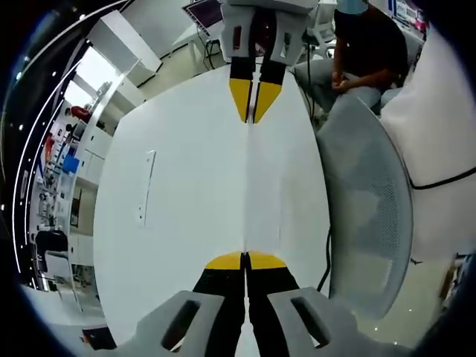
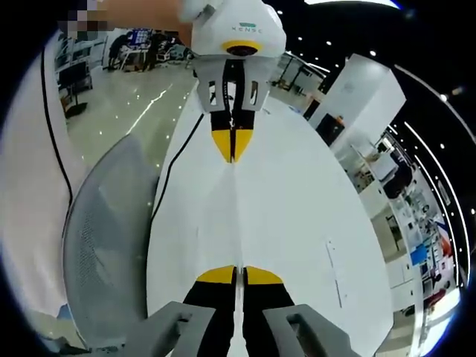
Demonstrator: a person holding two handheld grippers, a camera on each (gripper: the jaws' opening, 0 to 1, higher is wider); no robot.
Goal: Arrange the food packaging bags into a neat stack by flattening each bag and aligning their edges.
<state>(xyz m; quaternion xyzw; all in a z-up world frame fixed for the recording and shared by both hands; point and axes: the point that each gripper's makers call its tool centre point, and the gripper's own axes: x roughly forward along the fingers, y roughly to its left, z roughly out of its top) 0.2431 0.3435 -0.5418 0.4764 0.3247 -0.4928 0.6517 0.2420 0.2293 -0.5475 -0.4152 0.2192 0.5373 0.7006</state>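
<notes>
Left gripper (image 1: 245,260) bottom centre, pinched on white bag (image 1: 262,178) edge | right gripper (image 2: 232,275) clamps opposite end | bag stretched mid-frame above table (image 1: 171,223) | flattening underway, stacking left

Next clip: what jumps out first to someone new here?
Two yellow-tipped black grippers face each other, stretching a thin white sheet edge-on between them: the left gripper and the right gripper each clamp one end, above a white oval table. A grey mesh office chair stands beside the table, and a seated person in dark clothes is behind it.
</notes>
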